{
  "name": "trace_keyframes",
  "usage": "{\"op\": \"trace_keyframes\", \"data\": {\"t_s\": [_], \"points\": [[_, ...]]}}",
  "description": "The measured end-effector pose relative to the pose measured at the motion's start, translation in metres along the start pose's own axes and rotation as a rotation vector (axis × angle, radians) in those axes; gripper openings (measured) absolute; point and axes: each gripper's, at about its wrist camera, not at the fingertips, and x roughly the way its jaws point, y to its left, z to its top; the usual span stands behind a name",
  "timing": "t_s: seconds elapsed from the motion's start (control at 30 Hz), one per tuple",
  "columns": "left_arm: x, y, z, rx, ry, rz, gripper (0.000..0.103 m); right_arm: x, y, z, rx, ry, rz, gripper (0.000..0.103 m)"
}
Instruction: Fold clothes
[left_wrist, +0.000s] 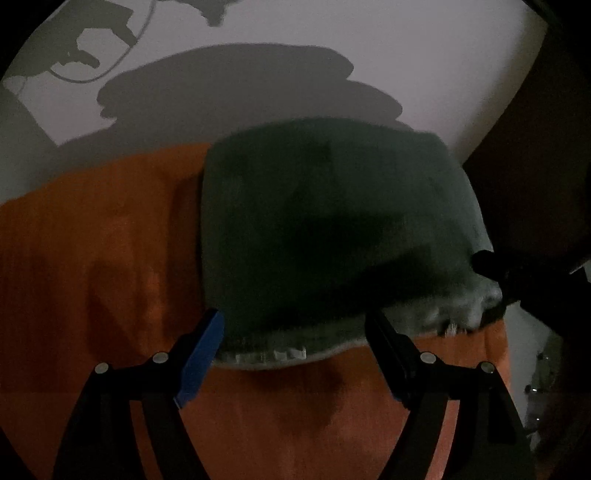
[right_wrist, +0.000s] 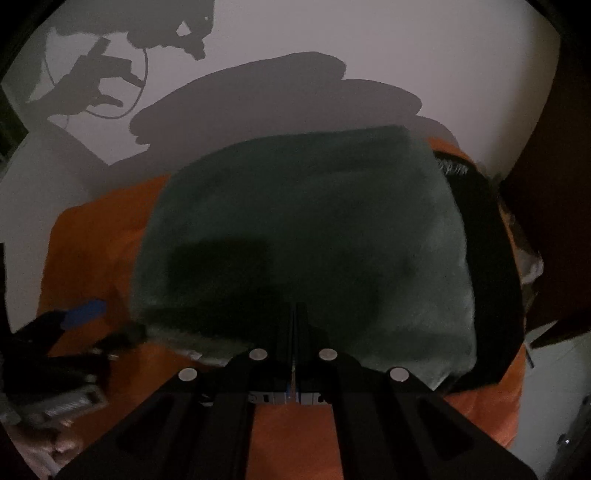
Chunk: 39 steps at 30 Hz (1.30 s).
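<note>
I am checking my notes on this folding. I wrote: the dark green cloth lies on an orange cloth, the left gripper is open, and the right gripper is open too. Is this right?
One point is wrong: the right gripper is shut, its fingers pressed together in the right wrist view. The rest holds: the dark green cloth lies on the orange cloth, and the left gripper is open.

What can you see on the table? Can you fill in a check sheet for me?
Surface: orange cloth covers it.
Job's things: dark green folded garment lies on the orange cloth; a black garment lies beside it.
Clutter: nothing seen.
Grippers: left gripper open, fingers either side of the green garment's near edge; right gripper shut at that edge, grip unclear.
Cables: only a looped shadow on the wall.
Surroundings: pale wall, dim light.
</note>
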Motion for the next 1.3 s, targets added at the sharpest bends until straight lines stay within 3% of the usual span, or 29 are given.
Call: {"op": "trace_keyframes", "data": {"t_s": [0.17, 0.43, 0.7, 0.77, 0.83, 1.1, 1.3], "points": [[-0.028, -0.001, -0.030, -0.038, -0.007, -0.028, 0.080, -0.022, 0.027, -0.033, -0.009, -0.004, -0.019, 0.001], [-0.087, -0.005, -0.062, -0.013, -0.070, 0.026, 0.080, -0.061, 0.052, -0.070, -0.028, -0.027, -0.026, 0.002], [-0.153, -0.022, -0.117, -0.007, -0.120, 0.077, 0.081, -0.123, 0.065, -0.124, -0.045, -0.086, -0.029, 0.003], [-0.167, -0.029, -0.134, -0.011, -0.118, 0.097, 0.081, -0.140, 0.069, -0.138, -0.053, -0.107, -0.038, 0.014], [-0.180, -0.030, -0.148, -0.028, -0.118, 0.089, 0.081, -0.155, 0.072, -0.151, -0.054, -0.128, -0.051, 0.052], [-0.211, 0.006, -0.167, -0.099, -0.094, 0.062, 0.080, -0.186, 0.115, -0.179, -0.053, -0.175, -0.074, 0.055], [-0.237, 0.025, -0.176, -0.013, -0.109, 0.128, 0.080, -0.194, 0.142, -0.186, 0.011, -0.118, -0.043, 0.055]]}}
